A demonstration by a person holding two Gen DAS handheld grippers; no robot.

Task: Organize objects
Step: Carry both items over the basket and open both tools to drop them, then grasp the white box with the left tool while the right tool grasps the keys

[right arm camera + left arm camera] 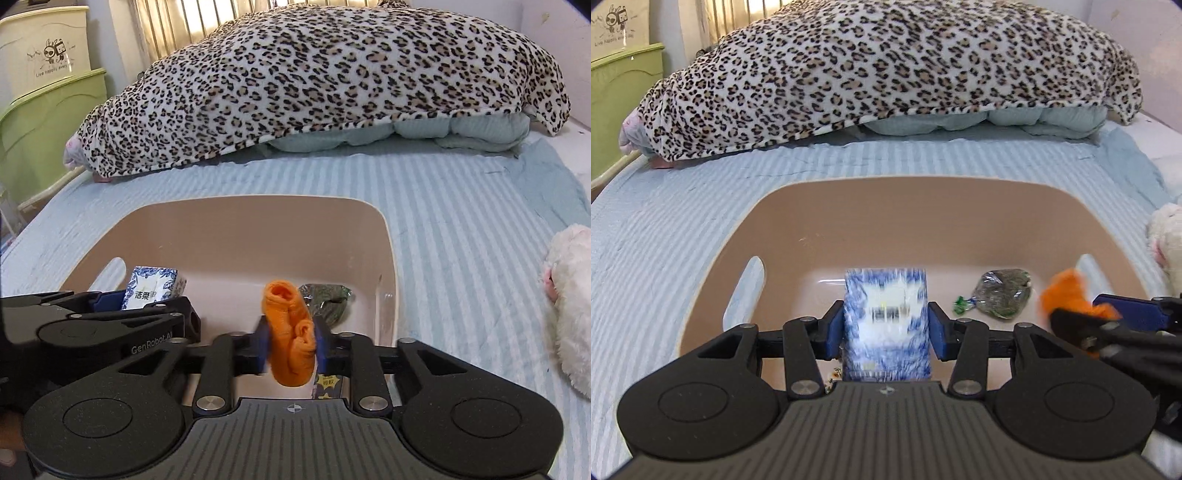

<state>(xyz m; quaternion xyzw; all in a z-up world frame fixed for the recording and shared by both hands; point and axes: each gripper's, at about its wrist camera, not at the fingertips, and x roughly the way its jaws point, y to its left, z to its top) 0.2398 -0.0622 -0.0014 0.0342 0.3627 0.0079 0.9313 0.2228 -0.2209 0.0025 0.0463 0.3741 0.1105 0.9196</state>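
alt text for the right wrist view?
The right gripper has a rolled orange cloth between its jaws above a beige plastic bin on a striped bed. In the bin lie a green packet and, beside the left gripper, a blue-and-white tissue pack.

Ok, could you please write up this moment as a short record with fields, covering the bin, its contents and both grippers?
container: beige bin on the striped bed sheet
left gripper: over the bin, blue-and-white tissue pack between its jaws, blurred, apparently released
right gripper: over the bin, orange cloth between its jaws; grip unclear
lying in bin: green packet
outside bin: white plush toy, on the right
background: leopard blanket
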